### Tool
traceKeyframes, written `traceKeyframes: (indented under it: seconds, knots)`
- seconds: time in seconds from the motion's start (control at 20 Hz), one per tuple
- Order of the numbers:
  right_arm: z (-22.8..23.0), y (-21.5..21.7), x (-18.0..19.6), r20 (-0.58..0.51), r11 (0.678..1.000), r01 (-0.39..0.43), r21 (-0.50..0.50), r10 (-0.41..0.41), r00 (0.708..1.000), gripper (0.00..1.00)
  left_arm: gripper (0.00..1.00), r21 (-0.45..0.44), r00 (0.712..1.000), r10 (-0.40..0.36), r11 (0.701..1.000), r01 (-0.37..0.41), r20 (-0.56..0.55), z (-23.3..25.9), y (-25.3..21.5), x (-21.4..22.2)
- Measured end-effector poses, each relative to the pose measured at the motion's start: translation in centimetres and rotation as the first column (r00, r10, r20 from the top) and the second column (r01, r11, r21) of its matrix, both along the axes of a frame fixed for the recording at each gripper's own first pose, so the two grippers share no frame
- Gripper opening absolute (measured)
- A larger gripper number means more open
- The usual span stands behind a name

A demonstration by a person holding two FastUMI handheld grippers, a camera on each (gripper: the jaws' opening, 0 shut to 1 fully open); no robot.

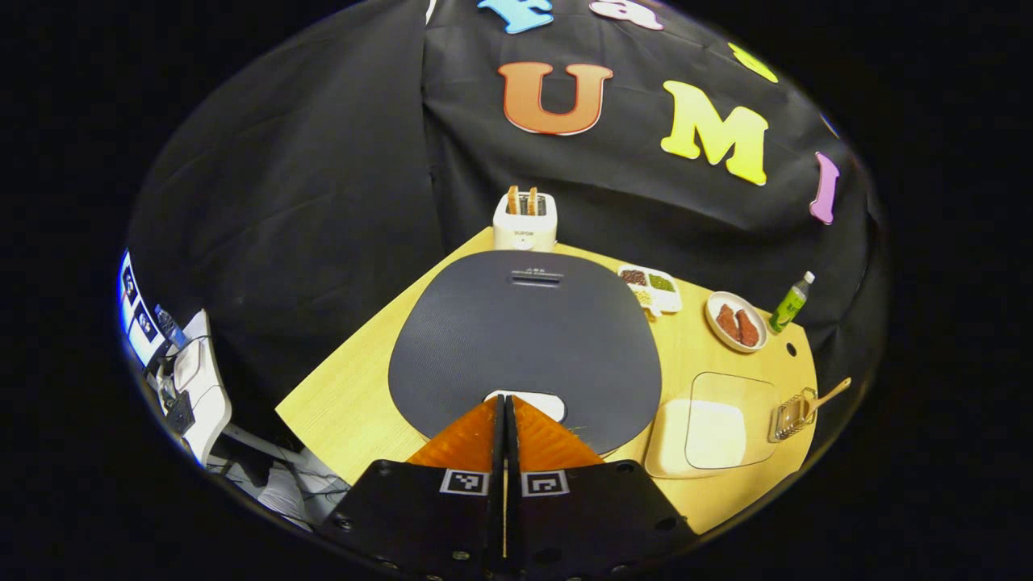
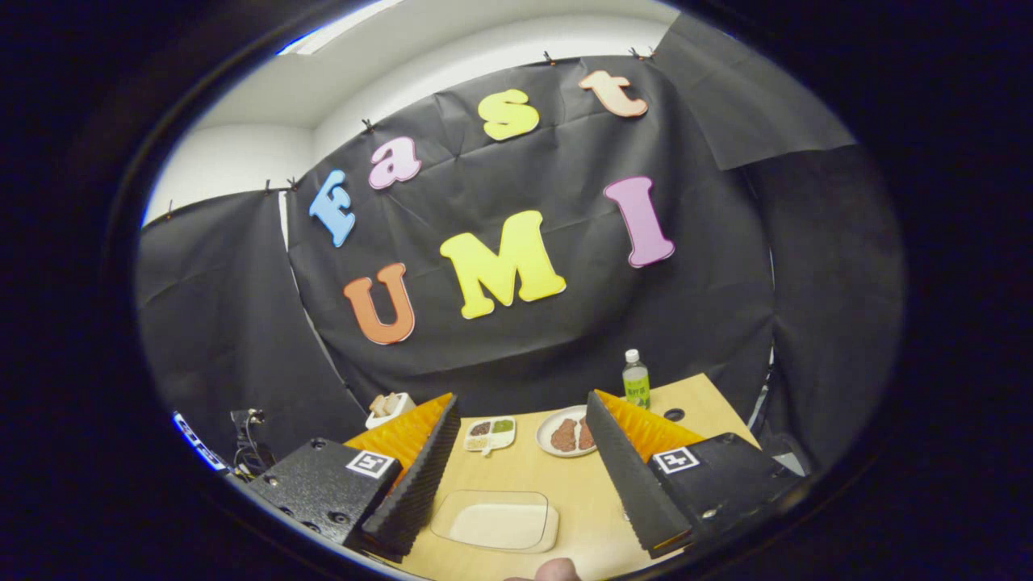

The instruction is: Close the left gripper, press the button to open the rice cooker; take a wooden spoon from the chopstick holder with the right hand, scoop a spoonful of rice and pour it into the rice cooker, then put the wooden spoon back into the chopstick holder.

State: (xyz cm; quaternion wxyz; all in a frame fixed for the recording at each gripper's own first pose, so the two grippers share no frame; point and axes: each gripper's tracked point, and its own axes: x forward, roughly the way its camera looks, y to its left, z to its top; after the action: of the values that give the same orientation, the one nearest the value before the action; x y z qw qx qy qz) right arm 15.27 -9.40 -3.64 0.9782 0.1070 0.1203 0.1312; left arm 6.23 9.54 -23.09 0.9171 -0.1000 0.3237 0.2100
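L gripper [image 1: 508, 401] jaws closed over rice cooker [image 1: 524, 339] button [image 1: 524, 401] – R gripper [image 2: 516, 440] jaws wide

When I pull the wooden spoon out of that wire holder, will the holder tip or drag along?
Possibly. The holder looks like thin open wire, so probably light. The spoon leans out at an angle over its rim, so a sideways pull may drag or tip it. Lifting along the handle seems safer.
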Motion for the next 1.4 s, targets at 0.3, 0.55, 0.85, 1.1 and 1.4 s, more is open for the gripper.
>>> traceKeyframes:
  seconds: [0.3,0.55,0.85,1.1,1.4]
  knots:
    - [1.8,0.9,-4.1,0.032,0.999,0.029,-0.028,-0.028,0.999,1.0,0.01,-0.117,1.0,-0.028,0.993,0.029,0.014,-0.4,-0.3,-0.7]
    - [3.2,1.8,-6.6,0.058,0.998,0.048,-0.037,-0.046,0.997,1.0,0.02,-0.151,0.996,-0.085,0.985,0.087,0.016,-1.3,-1.2,-1.2]
    - [4.4,3.9,-7.5,0.096,0.998,0.033,-0.054,-0.028,0.995,0.95,0.03,-0.186,0.992,-0.123,0.975,0.121,0.003,-2.4,-1.4,-1.8]
    - [5.7,4.9,-7.5,0.129,0.997,0.021,-0.072,-0.011,0.992,1.0,0.03,-0.24,0.996,-0.069,0.967,0.08,0.055,-1.4,-0.6,-1.5]
    - [7.4,6.0,-8.9,0.18,0.996,0.029,-0.081,-0.014,0.984,0.95,0.52,-0.23,0.982,-0.057,0.968,0.099,0.182,4.2,-0.5,-2.3]
